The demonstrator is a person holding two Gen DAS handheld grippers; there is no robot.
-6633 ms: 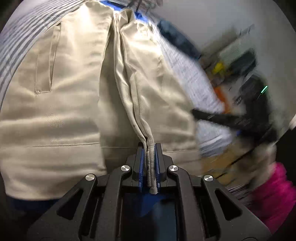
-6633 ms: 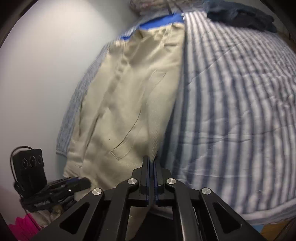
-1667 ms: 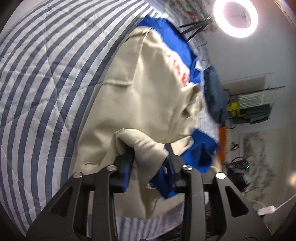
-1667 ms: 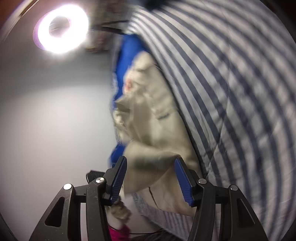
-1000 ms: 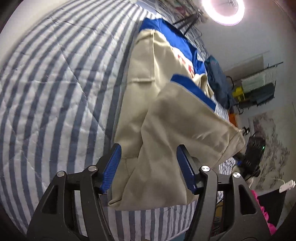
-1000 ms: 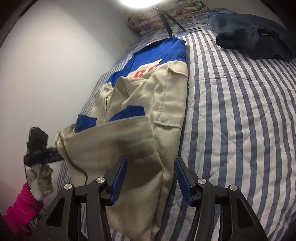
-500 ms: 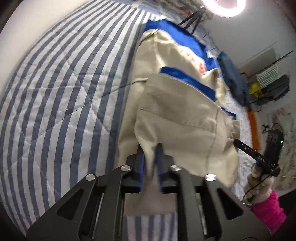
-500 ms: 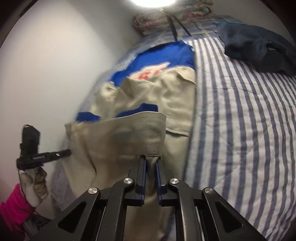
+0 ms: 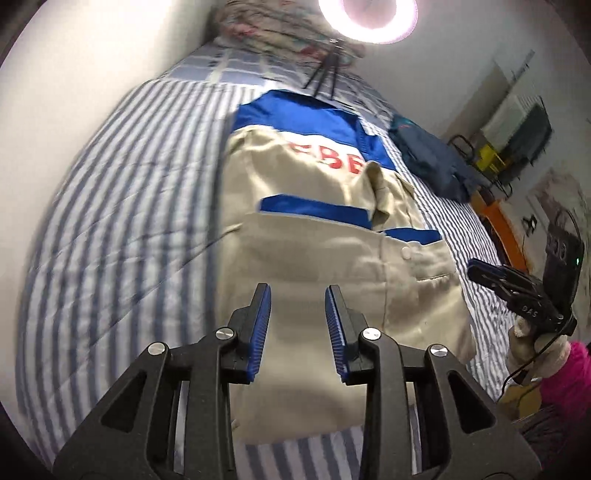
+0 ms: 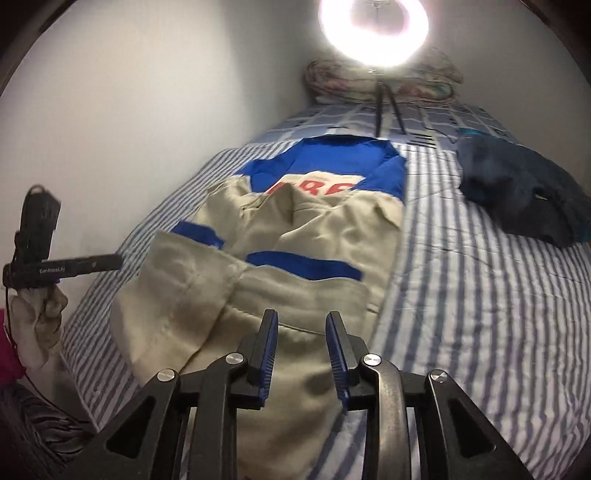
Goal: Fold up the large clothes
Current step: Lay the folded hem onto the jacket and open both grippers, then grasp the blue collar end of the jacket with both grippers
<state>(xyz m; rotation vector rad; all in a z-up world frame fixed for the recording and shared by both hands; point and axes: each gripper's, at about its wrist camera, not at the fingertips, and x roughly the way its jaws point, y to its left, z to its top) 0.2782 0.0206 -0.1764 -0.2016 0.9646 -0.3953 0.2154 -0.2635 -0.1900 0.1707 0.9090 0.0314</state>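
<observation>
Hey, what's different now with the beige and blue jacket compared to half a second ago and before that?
Half a second ago both grippers pinched the jacket's near folded edge; now the left gripper and right gripper have just opened and hold nothing. The beige and blue jacket, earlier spread full length, now lies folded over itself. The striped bedspread, dark blue garment and ring light are unchanged.
</observation>
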